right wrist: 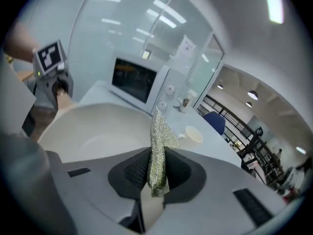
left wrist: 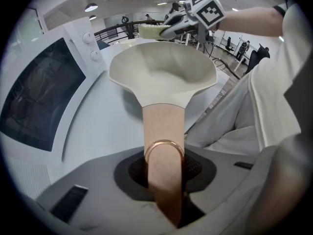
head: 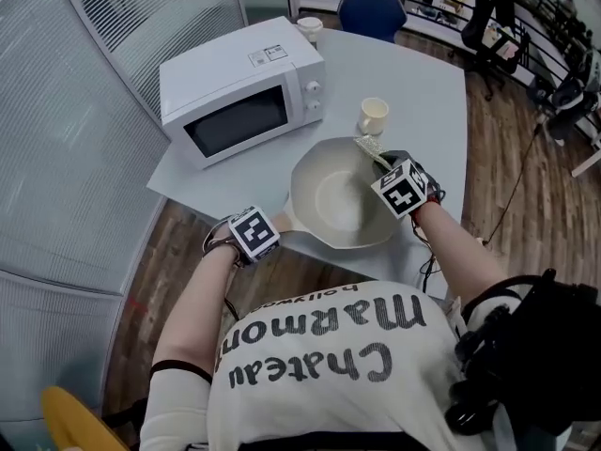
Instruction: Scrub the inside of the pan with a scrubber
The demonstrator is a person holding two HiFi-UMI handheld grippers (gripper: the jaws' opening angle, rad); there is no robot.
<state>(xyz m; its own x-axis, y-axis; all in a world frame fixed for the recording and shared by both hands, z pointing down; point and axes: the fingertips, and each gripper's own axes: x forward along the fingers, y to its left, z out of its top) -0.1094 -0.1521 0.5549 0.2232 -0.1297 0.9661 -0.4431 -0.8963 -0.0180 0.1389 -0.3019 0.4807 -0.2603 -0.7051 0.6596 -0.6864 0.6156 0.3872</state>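
A white microwave [head: 239,92] stood on the grey table [head: 423,83] with its door shut. A small cream cup [head: 373,116] sat just to its right. Another cup [head: 309,28] stood behind it, near a blue chair [head: 372,9].

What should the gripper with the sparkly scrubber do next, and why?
Probably lower the scrubber into the pan and rub. The right gripper pinches it up by the pan's far rim, apparently off the inside, while the left gripper holds the handle.
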